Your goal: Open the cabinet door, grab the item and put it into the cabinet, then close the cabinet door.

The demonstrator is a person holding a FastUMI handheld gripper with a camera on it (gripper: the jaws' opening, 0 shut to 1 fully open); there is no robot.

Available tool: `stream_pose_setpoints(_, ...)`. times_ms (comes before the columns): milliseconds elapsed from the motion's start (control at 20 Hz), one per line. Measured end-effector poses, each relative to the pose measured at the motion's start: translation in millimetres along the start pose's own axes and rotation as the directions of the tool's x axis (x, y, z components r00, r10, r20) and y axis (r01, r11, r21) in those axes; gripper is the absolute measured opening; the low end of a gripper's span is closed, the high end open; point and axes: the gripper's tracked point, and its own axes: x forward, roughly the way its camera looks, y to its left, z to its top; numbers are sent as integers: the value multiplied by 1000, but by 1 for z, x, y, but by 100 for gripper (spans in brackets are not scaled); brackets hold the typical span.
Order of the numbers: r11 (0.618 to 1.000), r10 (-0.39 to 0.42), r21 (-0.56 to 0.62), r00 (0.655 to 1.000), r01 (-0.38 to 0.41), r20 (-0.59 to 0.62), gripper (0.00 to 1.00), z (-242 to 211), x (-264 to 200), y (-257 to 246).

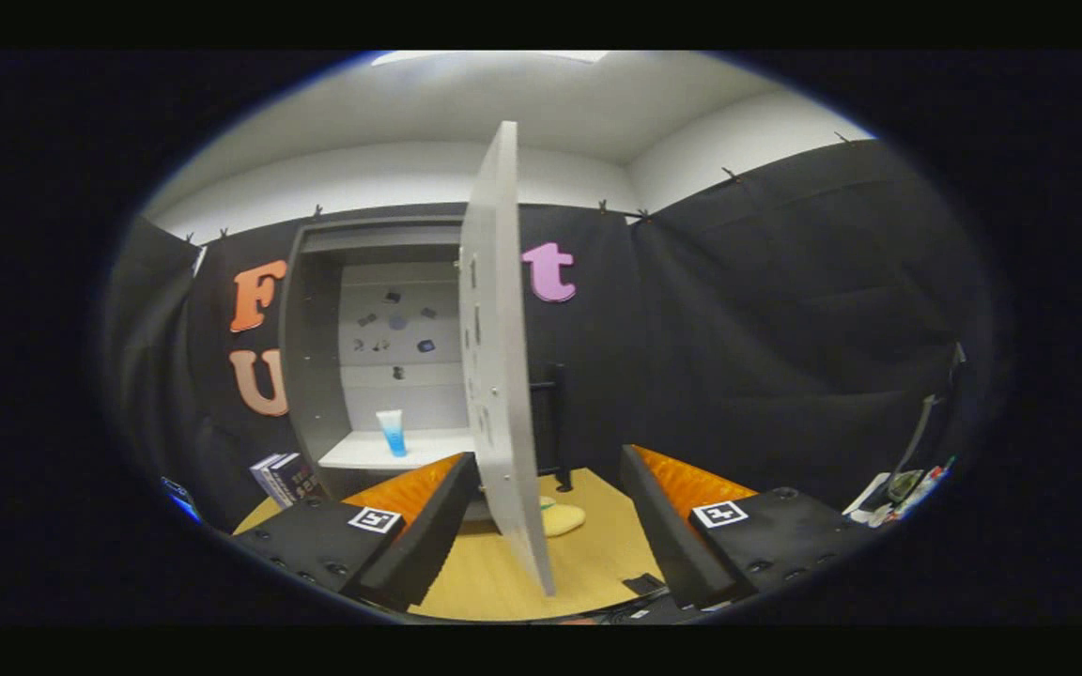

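Spread tongs (548, 526) straddle the open cabinet door (501, 376) at centre frame, touching nothing, with a tube (392, 432) standing inside the cabinet (311, 319) at left.

Illumination is moderate and comes from a ceiling panel (489, 56) overhead. The white ceiling and the cabinet door (496, 357) reflect it brightly; the black cloth wall (785, 310) absorbs it and shows little detail. The cabinet (316, 329) interior is evenly lit. Fisheye distortion bends straight lines near the rim, with a faint blue fringe. Sharpness is soft throughout.
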Motion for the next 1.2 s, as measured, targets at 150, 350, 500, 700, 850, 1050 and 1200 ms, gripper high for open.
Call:
stream_pose_setpoints(150, 997, -71, -11, 997, 72, 13, 97, 7, 18, -38)
stream_pose_setpoints(350, 995, -98, 1, 995, 98, 3, 95, 8, 56, -70)
stream_pose_setpoints(500, 995, -102, 0, 994, 102, -24, 95, 0, 86, -82)
stream_pose_setpoints(700, 998, -65, 8, 996, 66, -59, 95, -12, 113, -74)
stream_pose_setpoints(850, 999, -35, 15, 996, 36, -78, 95, -21, 128, -56)
stream_pose_setpoints(1050, 999, -51, 3, 997, 51, -60, 93, -18, 130, -62)
stream_pose_setpoints(1200, 998, -65, -11, 997, 64, -45, 93, -17, 128, -60)
